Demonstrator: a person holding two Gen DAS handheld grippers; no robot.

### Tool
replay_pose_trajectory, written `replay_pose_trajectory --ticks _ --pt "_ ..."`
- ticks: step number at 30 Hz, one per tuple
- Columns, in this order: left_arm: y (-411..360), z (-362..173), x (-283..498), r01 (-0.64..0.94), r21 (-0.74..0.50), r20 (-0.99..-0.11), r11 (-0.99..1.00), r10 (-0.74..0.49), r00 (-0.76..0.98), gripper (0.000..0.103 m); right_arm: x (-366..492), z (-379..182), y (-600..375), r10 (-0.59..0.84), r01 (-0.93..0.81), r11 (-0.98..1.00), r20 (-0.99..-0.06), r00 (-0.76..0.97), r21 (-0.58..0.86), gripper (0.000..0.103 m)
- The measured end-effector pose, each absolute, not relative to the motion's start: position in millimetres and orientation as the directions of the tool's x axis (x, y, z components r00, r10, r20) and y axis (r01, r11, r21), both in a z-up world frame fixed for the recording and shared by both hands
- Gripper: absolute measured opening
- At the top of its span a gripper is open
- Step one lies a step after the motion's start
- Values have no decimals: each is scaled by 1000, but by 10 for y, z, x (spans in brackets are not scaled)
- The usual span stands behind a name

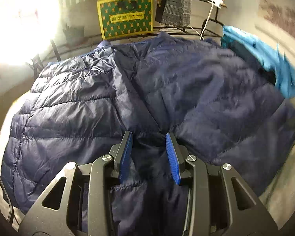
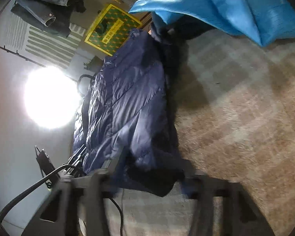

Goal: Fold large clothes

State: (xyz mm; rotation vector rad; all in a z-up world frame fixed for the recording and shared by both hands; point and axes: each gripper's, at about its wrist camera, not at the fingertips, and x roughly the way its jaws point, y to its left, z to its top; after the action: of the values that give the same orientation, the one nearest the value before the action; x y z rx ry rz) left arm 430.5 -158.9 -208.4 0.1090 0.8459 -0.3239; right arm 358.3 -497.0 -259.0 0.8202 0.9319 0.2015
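- Folding a navy quilted puffer jacket (image 1: 84, 106) is the job here; it lies spread on a pale patterned carpet (image 2: 236, 118), hem towards the person, collar towards a yellow-and-green box (image 1: 125, 16) at the far side.
- The left gripper (image 1: 149, 149) has its blue pads (image 1: 125, 157) part-way apart with a bunched ridge of the jacket's hem fabric pinched between them, so I judge it clamped on the cloth.
- The right gripper (image 2: 147, 179) is smeared by motion in its own view; a dark corner of the jacket hangs between its fingers, but I cannot tell whether the pads press on it.
- A bright blue garment (image 2: 226, 5) sits at the jacket's far right corner, touching or overlapping it; best keep the fold clear of that.
- To do this fold well, I would have both grippers take the hem at matching points, lift together, and carry it evenly towards the collar.
- The slick, puffy shell will likely slide and spring back, so a deep bite and a slow, low sweep seem wise.
- A black cable (image 2: 29, 188) trails near the hem; it could snag.
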Motion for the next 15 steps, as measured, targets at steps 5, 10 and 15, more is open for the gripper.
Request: replay_pose_trajectory --ticks 5,10,15 --pt "-1522 -1828 4499 255 -25 -702 967 -199 684 36 3532 -2267 -4796 369 115 814 -659 656 570 10" --pt "-1622 -2001 4692 254 -14 -738 967 -181 650 36 3490 -1747 -4522 261 34 911 -637 725 411 7" --pt "-1727 -2245 4662 263 33 -734 964 -155 661 37 3512 -1382 -4228 223 -24 948 -609 761 317 6"
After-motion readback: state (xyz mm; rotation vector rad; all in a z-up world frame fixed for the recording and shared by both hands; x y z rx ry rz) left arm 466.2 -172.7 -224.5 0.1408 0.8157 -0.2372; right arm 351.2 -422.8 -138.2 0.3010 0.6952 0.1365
